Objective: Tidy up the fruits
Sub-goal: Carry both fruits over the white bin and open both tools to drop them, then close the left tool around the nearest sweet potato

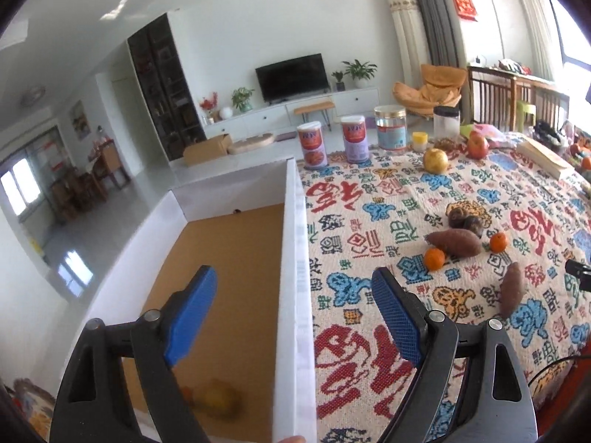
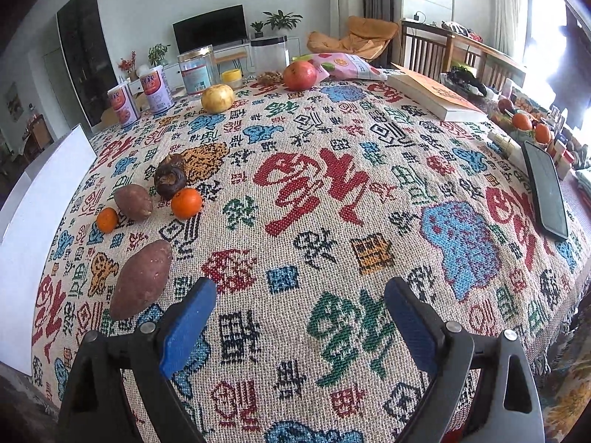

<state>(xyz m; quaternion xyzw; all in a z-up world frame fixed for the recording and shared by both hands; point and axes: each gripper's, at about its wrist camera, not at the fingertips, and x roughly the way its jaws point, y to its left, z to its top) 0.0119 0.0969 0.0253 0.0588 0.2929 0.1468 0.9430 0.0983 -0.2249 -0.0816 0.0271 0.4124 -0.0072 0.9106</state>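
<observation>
Above the patterned tablecloth [image 2: 332,140], both hand-held grippers [image 1: 295,317] [image 2: 299,317] wide apart, empty

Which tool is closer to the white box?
Left. The left tool hangs open right over the white box, straddling its wall. The right tool, also open, is over the tablecloth, with the box off at its far left.

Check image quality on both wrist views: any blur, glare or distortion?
Left wrist: the yellowish fruit inside the white box is smeared and soft; the window at far right is blown out; the box's wall bows from the fisheye. Right wrist: the tablecloth bulges like a dome, the window at upper right is overexposed, and the sweet potato and blue fingers are sharp.
</observation>
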